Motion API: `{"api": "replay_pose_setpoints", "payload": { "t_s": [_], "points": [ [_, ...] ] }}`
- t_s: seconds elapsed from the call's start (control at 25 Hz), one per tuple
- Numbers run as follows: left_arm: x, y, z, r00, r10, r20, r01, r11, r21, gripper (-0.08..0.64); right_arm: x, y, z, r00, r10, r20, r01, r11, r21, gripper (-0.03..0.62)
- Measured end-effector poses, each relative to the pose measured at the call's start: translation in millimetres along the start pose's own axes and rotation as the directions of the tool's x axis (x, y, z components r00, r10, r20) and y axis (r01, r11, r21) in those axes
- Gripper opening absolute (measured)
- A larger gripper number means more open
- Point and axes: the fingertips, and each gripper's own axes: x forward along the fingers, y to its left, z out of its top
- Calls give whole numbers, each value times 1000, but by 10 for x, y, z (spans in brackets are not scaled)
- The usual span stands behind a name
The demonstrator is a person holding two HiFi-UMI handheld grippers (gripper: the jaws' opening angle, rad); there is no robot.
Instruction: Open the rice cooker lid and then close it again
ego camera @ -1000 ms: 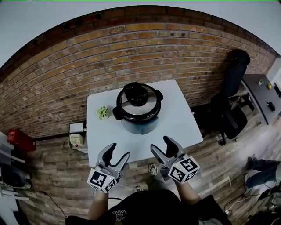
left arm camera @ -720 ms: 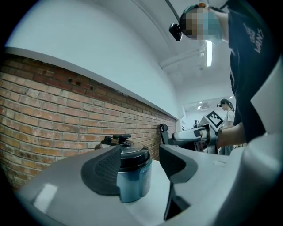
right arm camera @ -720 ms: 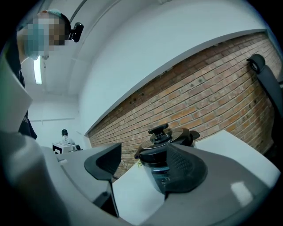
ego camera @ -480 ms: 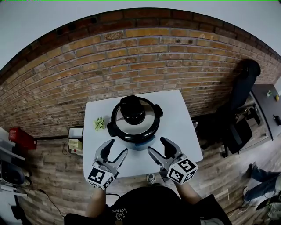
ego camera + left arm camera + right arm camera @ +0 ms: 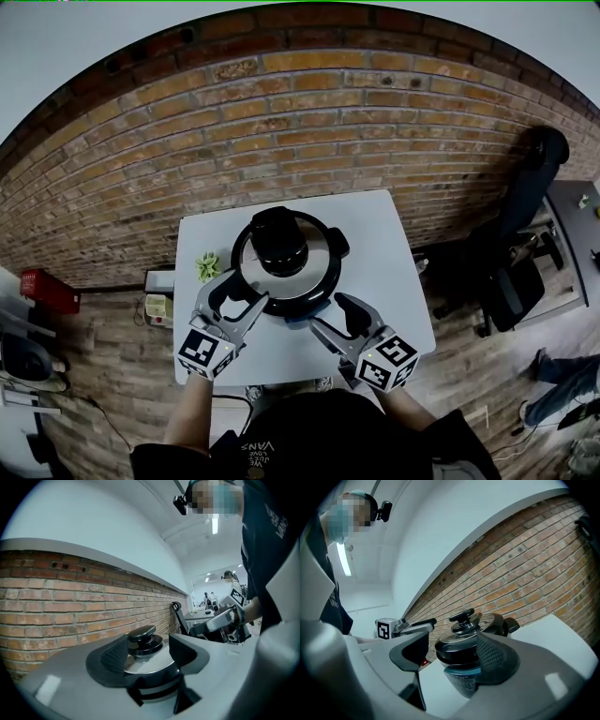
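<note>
Grey left tool (image 5: 236,295), jaws wide apart and empty, has moved up beside the shut silver-and-black round rice cooker (image 5: 284,262) on the white bench (image 5: 384,244), and the grey right tool (image 5: 330,314), likewise open and empty, has neared its front, so its steel lid (image 5: 311,266) is not yet lifted.

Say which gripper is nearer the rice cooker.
The left gripper: its open jaws overlap the rice cooker rim in the head view; the right gripper sits short of its front.

A red brick wall (image 5: 309,112) runs behind a white table (image 5: 384,272); the floor (image 5: 103,366) is wood plank, a black office chair (image 5: 511,291) stands at the right, a red box (image 5: 47,291) at the left
</note>
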Motion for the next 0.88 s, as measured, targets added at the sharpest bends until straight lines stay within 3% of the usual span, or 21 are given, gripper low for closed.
{"api": "replay_pose_setpoints", "payload": {
  "t_s": [0.16, 0.36, 0.68, 0.88],
  "points": [
    [179, 113, 4, 994, -101, -36, 103, 994, 42, 258, 103, 38, 6, 999, -27, 21, 27, 999, 20, 311],
    [444, 173, 12, 967, -246, -72, 249, 967, 45, 278, 130, 53, 80, 992, -107, 72, 105, 994, 39, 310],
    [811, 148, 28, 894, -425, -144, 435, 900, 41, 293, 87, 80, 90, 971, -211, 114, 204, 976, 71, 310],
    [980, 27, -56, 842, -486, -234, 511, 857, 59, 293, 26, 65, 107, 958, -253, 137, 244, 966, 78, 310]
  ]
}}
